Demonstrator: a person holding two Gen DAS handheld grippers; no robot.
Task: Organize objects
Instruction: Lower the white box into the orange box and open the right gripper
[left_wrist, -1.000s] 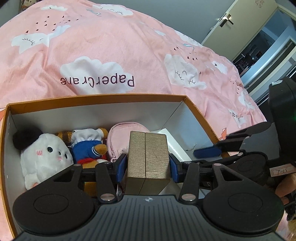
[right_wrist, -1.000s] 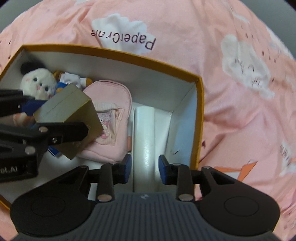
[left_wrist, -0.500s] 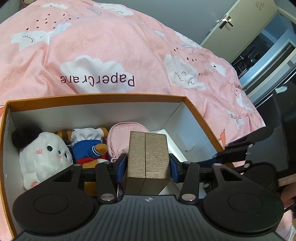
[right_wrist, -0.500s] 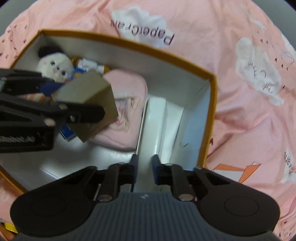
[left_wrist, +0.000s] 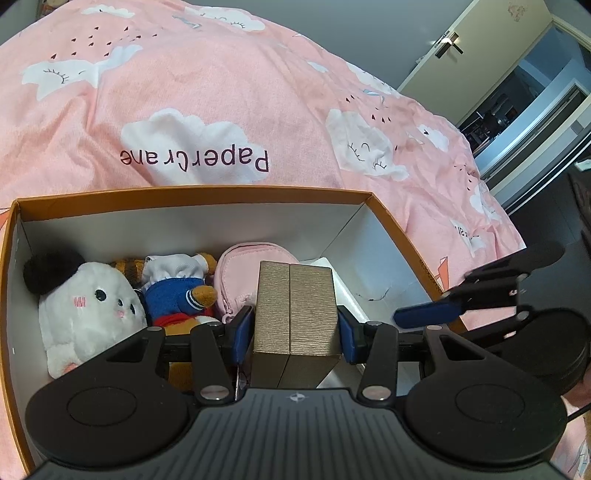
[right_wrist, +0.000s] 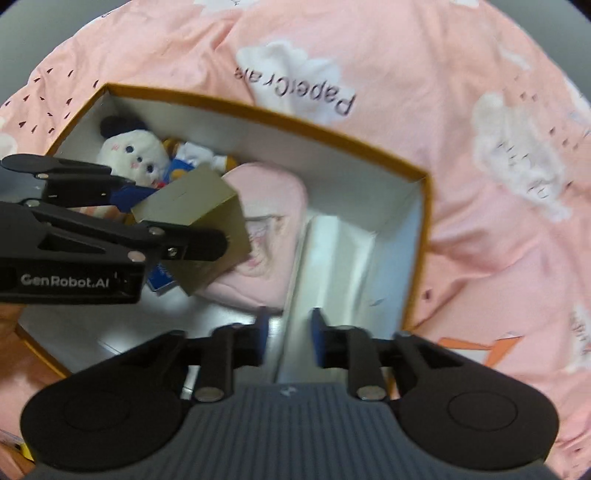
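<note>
My left gripper (left_wrist: 295, 334) is shut on a gold box (left_wrist: 295, 310) and holds it above the inside of an orange-rimmed cardboard box (left_wrist: 192, 194). The gold box also shows in the right wrist view (right_wrist: 199, 214), held by the left gripper (right_wrist: 192, 240). My right gripper (right_wrist: 288, 332) is open and empty, raised above a long white box (right_wrist: 321, 266) lying along the right wall of the cardboard box (right_wrist: 266, 114). The right gripper shows at the right edge of the left wrist view (left_wrist: 428, 317).
In the cardboard box lie a white plush (left_wrist: 88, 299), a blue-dressed plush (left_wrist: 177, 291) and a pink pouch (right_wrist: 269, 229). The box sits on a pink cloud-print bedspread (left_wrist: 221, 92). A door (left_wrist: 476, 44) stands at the far right.
My right gripper has lifted up and back from the long white box, its jaws narrowing then widening again. The left gripper holds the gold box in about the same place.
</note>
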